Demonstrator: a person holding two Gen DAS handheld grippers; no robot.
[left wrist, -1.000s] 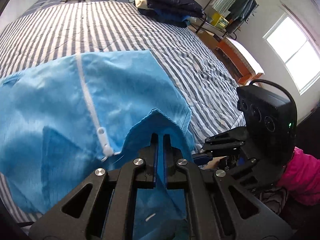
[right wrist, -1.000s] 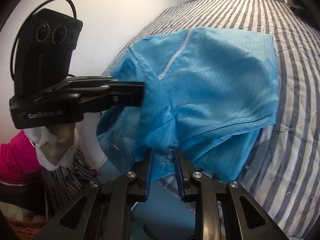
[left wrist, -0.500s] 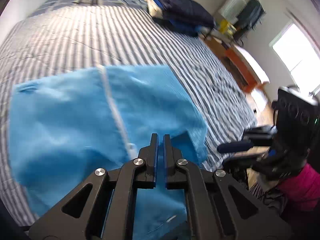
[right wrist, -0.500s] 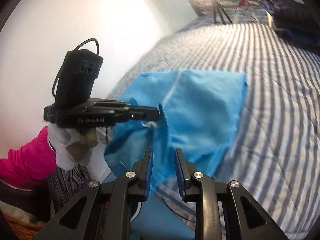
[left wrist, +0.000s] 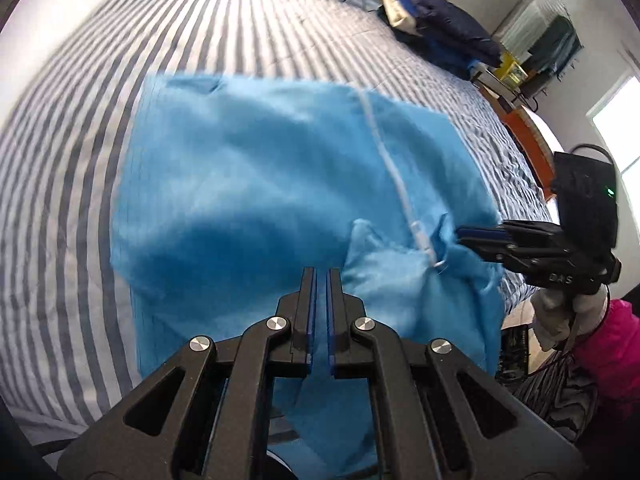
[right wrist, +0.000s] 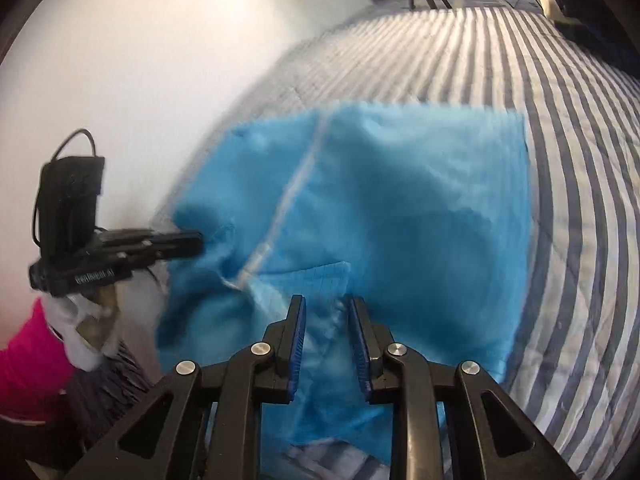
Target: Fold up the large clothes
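Observation:
A bright blue garment (left wrist: pixel 260 184) with a white zipper (left wrist: pixel 394 172) lies spread on the striped bed (left wrist: pixel 80 120), its near edge lifted over the bed's side. My left gripper (left wrist: pixel 321 276) is shut on that near edge, and cloth hangs down between its jaws. From the right wrist view the left gripper (right wrist: pixel 198 243) pinches the garment (right wrist: pixel 400 200) at its left corner. My right gripper (right wrist: pixel 326 306) is closed on a bunch of the cloth just right of the zipper (right wrist: pixel 288 200). In the left wrist view the right gripper (left wrist: pixel 460 236) bites the fabric by the zipper's end.
A pile of dark folded clothes (left wrist: pixel 440 36) sits at the bed's far right corner. Orange furniture (left wrist: pixel 528 136) and a window (left wrist: pixel 620 120) lie beyond the bed. A white wall (right wrist: pixel 140 60) runs along the bed's left side. A pink sleeve (left wrist: pixel 616 344) shows behind the right gripper.
The two grippers have drawn apart along the near edge, the left one sliding leftward. The garment now lies wider and flatter on the bed, farther from both cameras.

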